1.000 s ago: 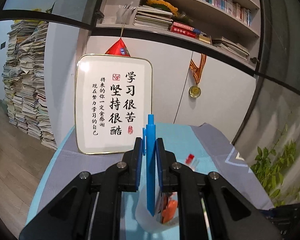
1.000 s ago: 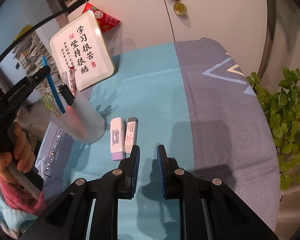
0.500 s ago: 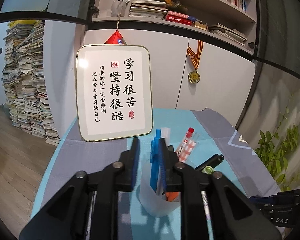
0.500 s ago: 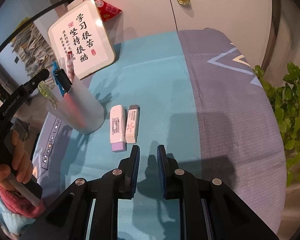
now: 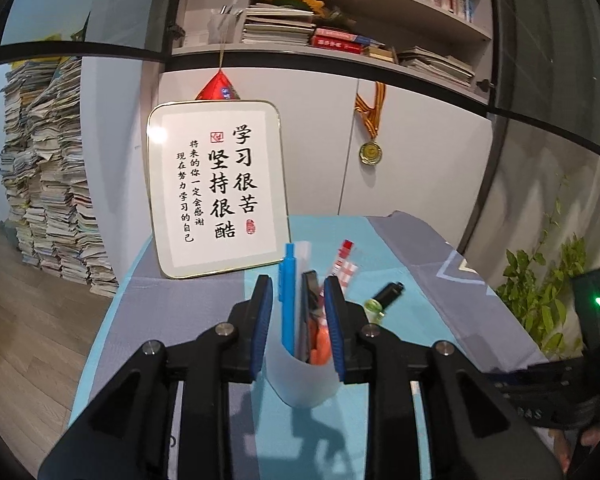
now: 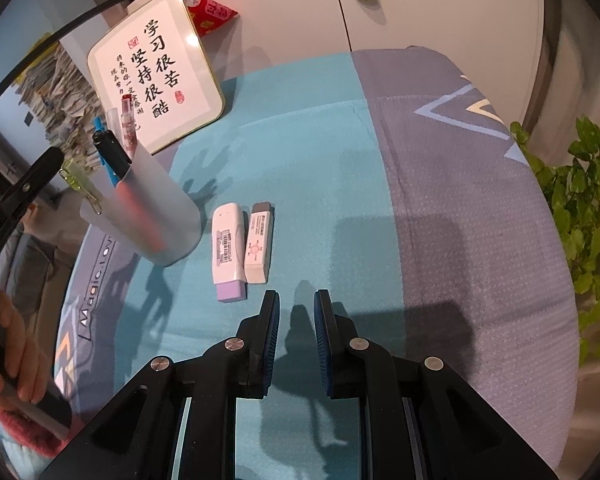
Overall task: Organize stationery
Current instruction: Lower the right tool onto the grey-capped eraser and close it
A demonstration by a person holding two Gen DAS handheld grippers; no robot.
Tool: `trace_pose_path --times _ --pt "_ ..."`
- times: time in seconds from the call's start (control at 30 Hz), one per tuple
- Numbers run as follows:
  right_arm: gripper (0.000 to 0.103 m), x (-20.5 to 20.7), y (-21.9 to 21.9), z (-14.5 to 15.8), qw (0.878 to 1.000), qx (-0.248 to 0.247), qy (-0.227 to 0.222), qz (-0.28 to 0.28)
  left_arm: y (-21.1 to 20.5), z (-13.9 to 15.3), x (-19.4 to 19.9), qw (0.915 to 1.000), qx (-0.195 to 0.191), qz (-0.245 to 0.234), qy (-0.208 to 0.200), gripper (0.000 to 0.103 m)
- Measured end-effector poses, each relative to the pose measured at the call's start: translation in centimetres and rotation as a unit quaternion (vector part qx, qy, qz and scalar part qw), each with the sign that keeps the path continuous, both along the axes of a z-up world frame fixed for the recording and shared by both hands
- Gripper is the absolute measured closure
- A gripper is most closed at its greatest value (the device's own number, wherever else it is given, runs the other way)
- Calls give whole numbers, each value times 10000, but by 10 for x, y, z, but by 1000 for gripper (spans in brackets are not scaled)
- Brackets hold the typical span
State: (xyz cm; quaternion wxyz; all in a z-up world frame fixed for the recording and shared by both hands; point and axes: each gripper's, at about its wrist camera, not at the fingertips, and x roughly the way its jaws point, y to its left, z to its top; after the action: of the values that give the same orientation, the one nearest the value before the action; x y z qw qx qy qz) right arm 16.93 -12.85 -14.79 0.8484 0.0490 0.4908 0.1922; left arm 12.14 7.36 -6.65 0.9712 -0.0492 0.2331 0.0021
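Observation:
A frosted white pen cup (image 5: 302,378) stands on the blue and grey cloth; it also shows in the right wrist view (image 6: 148,216). The blue pen (image 5: 287,300) stands in it with a black marker (image 6: 112,152), a red-capped pen (image 6: 126,120) and a green clip (image 6: 80,188). My left gripper (image 5: 298,292) is open, its fingers either side of the cup's top, holding nothing. My right gripper (image 6: 296,308) is open and empty, just in front of a white and purple correction tape (image 6: 229,252) and a white eraser (image 6: 258,246) lying side by side.
A framed calligraphy sign (image 5: 220,188) leans on the cabinet behind the cup. A medal (image 5: 370,152) hangs on the cabinet door. A green plant (image 6: 580,200) stands off the table's right edge. Book stacks (image 5: 48,184) stand at far left.
My left gripper lowered the blue pen into the cup, then opened and let it go. My right gripper has stayed open and moved slightly closer to the eraser and correction tape.

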Motion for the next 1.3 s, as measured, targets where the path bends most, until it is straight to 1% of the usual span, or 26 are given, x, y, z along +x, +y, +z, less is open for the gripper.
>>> trace_pose_path --times 0.1,0.2,0.27,0.33,0.43,0.53,0.6,0.77,0.9,0.97,1.0,1.1,1.17,1.3 --pt "86 6 2 1 9999 -91 -31 -85 -6 -3 -8 9997 -51 -168 173 79" --pt "86 17 7 2 9998 -149 -6 -140 -19 -11 -16 9972 -114 -588 449 79" --pt "86 28 11 0 9997 -138 50 -171 -29 -17 -20 9949 -82 -814 597 79" --pt "86 39 18 -3 9997 -103 144 -167 -39 -26 -23 9921 54 -1008 741 79" --pt "86 55 30 -7 9994 -119 291 -159 -42 -36 -22 9907 182 -1019 884 79" --pt "86 68 43 -9 9990 -252 352 -108 -37 -45 -19 9897 111 -952 1064 79" --pt "86 73 51 -11 9989 -292 364 -61 -34 -48 -18 9896 107 -899 1115 79" --pt "86 76 66 -12 9980 -564 277 59 -29 -50 -16 9893 90 -867 1173 79" --pt "86 73 71 -14 9975 -557 388 214 -32 -53 -13 9882 80 -906 1231 79" --pt "86 72 74 -17 9964 -703 375 283 -34 -54 -11 9876 77 -931 1265 79" --pt "84 70 78 -17 9955 -847 245 353 -34 -55 -11 9874 73 -935 1276 79" --pt "84 69 85 -19 9926 -1136 82 429 -34 -56 -8 9866 44 -950 1323 79" --pt "84 68 86 -20 9923 -1152 13 459 -34 -56 -6 9864 41 -932 1351 79" --pt "85 60 69 -16 9954 -872 -48 384 -39 -56 -4 9859 69 -924 1395 79"
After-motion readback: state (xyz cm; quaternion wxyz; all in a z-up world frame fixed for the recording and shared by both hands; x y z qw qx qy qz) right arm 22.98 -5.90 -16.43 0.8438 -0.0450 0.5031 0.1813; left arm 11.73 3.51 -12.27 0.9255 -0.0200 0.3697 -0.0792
